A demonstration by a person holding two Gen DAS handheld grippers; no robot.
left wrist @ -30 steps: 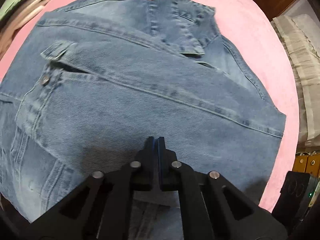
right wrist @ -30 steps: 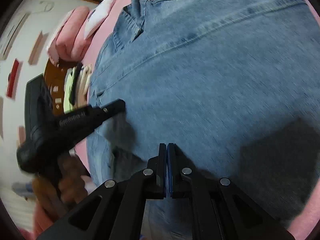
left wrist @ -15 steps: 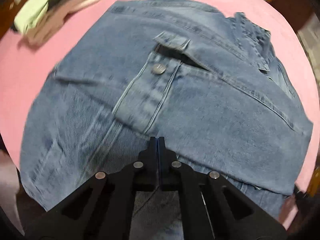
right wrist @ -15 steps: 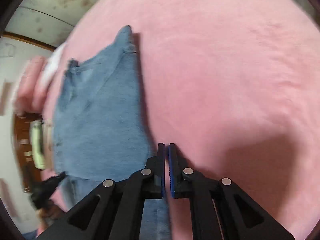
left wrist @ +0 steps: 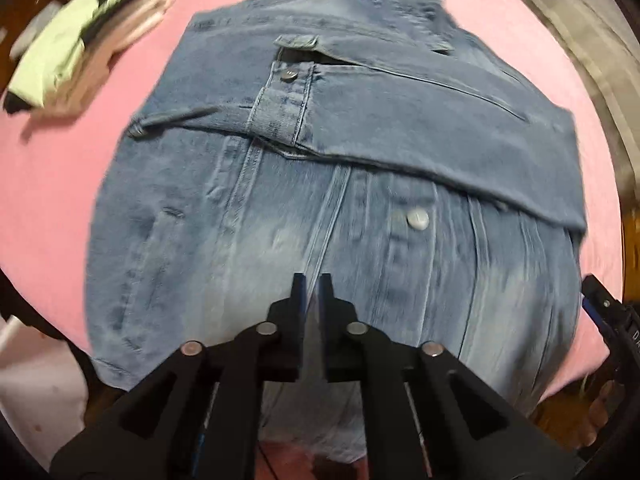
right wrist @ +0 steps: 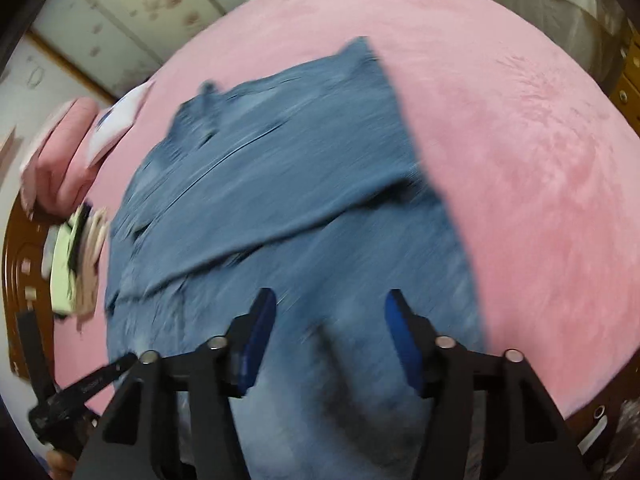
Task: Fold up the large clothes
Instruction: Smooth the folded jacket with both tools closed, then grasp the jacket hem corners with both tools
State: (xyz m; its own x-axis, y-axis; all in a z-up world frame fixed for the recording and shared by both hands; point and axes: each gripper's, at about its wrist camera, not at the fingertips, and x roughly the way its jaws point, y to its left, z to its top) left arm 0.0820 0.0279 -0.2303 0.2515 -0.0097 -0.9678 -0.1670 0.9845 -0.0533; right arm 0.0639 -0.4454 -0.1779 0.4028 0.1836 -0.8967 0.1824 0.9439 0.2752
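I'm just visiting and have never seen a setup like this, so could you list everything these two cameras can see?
denim jacket: one, blue, lying partly folded on the pink cover, a sleeve laid across it.
pink cover: one, pink, spread under the jacket.
stack of folded clothes: one pile, pale green and cream, on the cover beyond the jacket's far left corner.
pink pillow: one, pink, at the cover's far left edge.
left gripper: one, black, above the jacket's near part; jaws just opened slightly, nothing between them.
right gripper: one, black with blue pads, above the jacket; jaws just opened wide, empty.
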